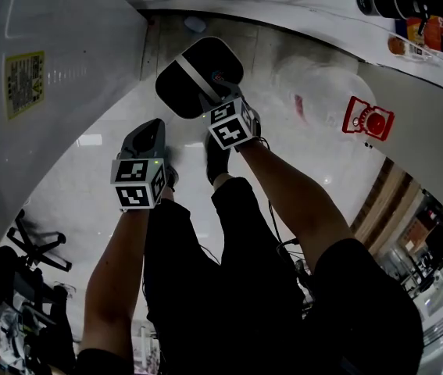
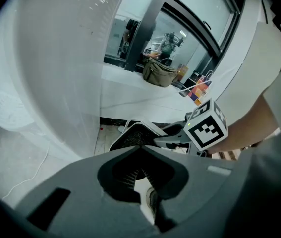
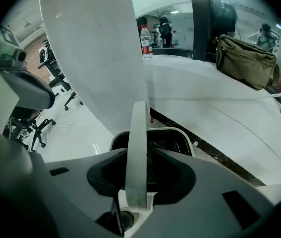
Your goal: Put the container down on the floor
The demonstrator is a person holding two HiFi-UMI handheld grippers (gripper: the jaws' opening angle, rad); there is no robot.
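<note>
Container [image 1: 194,80]: dark rounded bin, white rim; right gripper [image 3: 139,175] clamps its flat white handle [image 3: 138,138]; left gripper [image 2: 141,155] closed, empty.

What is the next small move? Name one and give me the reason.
Probably lower the right gripper straight down without opening it. It is shut on the white handle of the container, which seems to hang above the floor near the foot of the wall; no view shows its base touching down. The left gripper is shut and empty, so it plays no part.
</note>
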